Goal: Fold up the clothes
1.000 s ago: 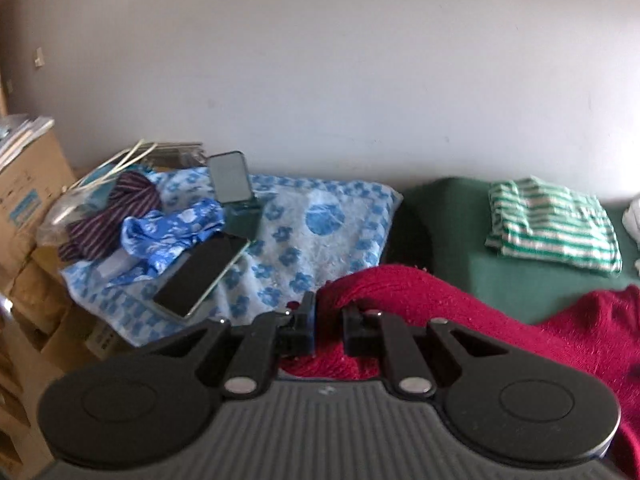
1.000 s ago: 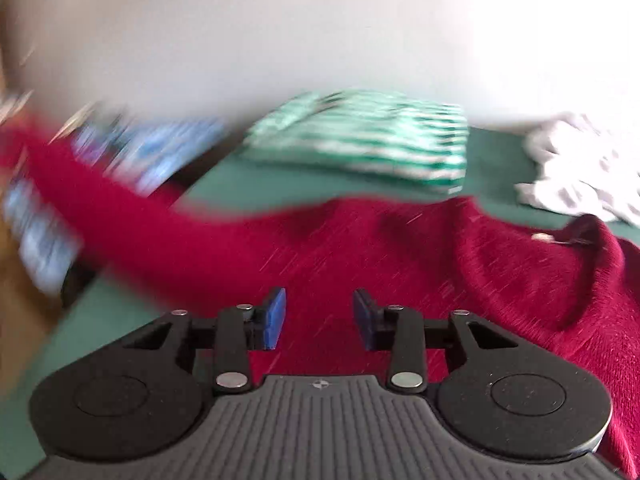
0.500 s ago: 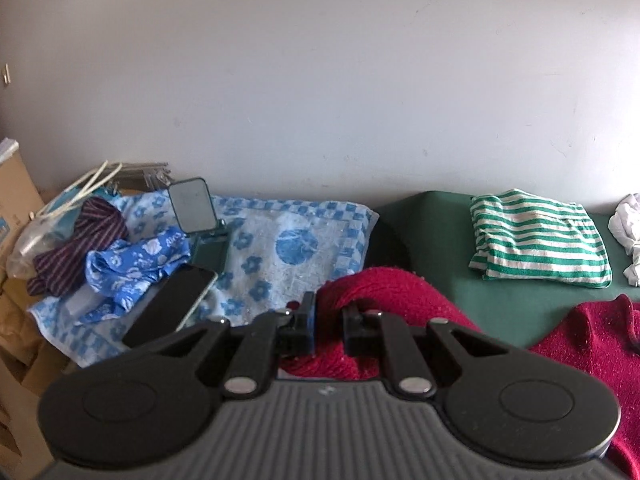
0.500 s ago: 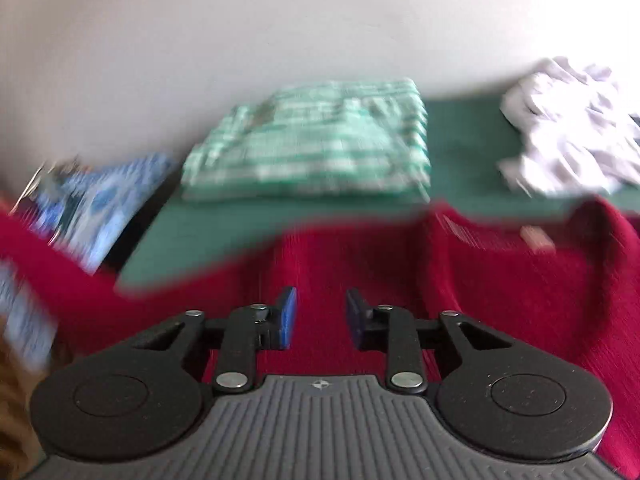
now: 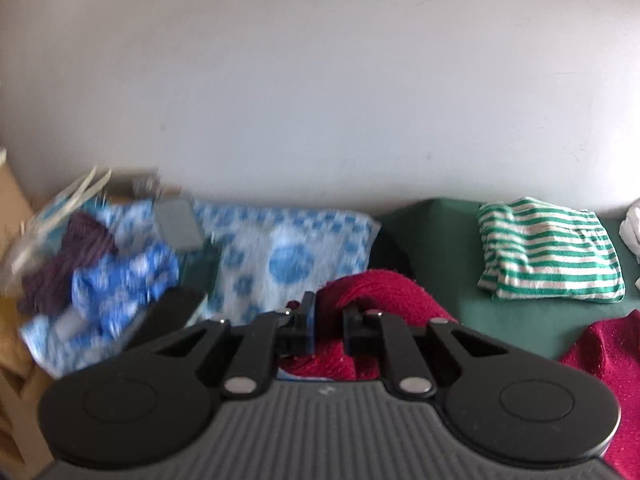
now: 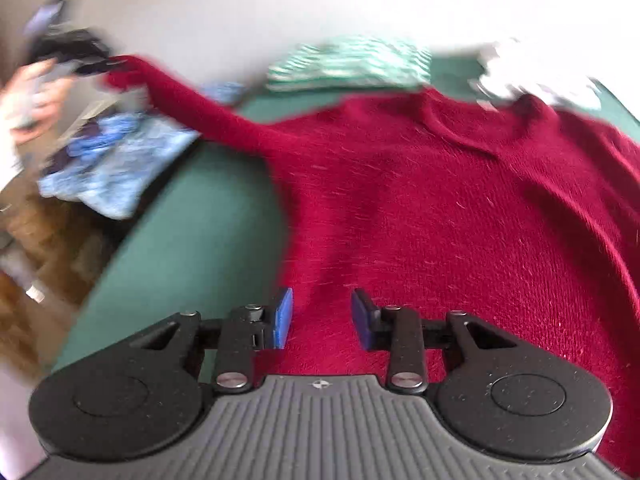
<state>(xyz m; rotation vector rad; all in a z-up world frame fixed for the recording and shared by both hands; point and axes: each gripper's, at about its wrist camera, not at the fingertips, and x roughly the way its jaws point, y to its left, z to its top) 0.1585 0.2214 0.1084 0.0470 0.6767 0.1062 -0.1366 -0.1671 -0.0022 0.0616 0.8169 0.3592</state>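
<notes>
Green counter (image 6: 180, 240) against a plain white wall (image 5: 320, 80); no readable writing, brand or label anywhere, both views partly motion-blurred.

Nearest, right view: right hand-held gripper (image 6: 321, 322) hovers over the red sweater (image 6: 460, 208), blue pads apart and opening, nothing between them, not gripping. Sweater body lies spread flat on the counter, neckline toward the far side. One sleeve (image 6: 192, 100) stretches up and left off the counter to the left hand-held gripper (image 6: 94, 65), with a person's hand (image 6: 36, 96) around it.

Left view: left hand-held gripper (image 5: 329, 322) clenched on the bunched red sleeve end (image 5: 376, 292), fabric pinched between the jaws. Part of the sweater body shows at lower right (image 5: 612, 352).

Farther: blue-and-white patterned towel (image 5: 280, 256) left of the counter, carrying a blue floral cloth (image 5: 124, 280), a dark striped cloth (image 5: 76, 256) and two phones, one propped upright (image 5: 178, 224), one flat (image 5: 176, 304). Folded green-striped shirt (image 5: 548, 256) sits at the far side of the counter, a white garment (image 6: 532, 76) just right of it.

Versus one second ago: right hand-held gripper has shifted toward the sweater's lower left part, so more bare counter shows. Left one keeps its grip, sleeve pulled further left and tauter; cardboard box has nearly left its view.
</notes>
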